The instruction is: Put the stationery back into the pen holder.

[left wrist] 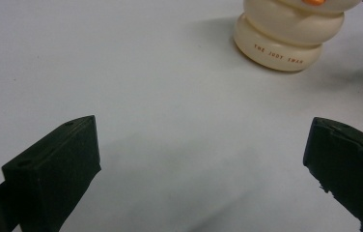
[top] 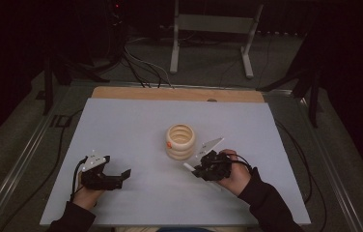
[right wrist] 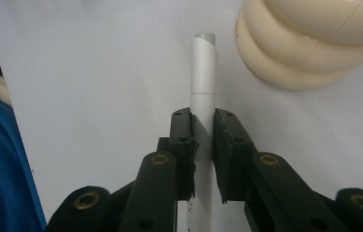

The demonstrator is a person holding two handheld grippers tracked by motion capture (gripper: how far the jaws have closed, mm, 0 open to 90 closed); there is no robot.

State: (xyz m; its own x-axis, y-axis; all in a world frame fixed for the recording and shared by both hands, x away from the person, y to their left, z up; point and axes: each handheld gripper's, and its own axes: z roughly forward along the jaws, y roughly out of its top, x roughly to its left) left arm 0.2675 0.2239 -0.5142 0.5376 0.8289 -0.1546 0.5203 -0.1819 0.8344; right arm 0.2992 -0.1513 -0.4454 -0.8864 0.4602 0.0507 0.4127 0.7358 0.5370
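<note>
The right gripper (right wrist: pixel 202 140) clamps a slim white plastic pen (right wrist: pixel 203 72) lengthwise, tip toward the cream ribbed ring-stacked holder (top: pixel 180 141) mid-table just beyond, while the left gripper (top: pixel 117 178) rests empty, jaws wide, near the front-left edge.

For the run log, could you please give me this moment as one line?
right gripper: shut on white pen | left gripper: open, nothing between jaws | cream ribbed holder: upright on table, beside pen
</note>
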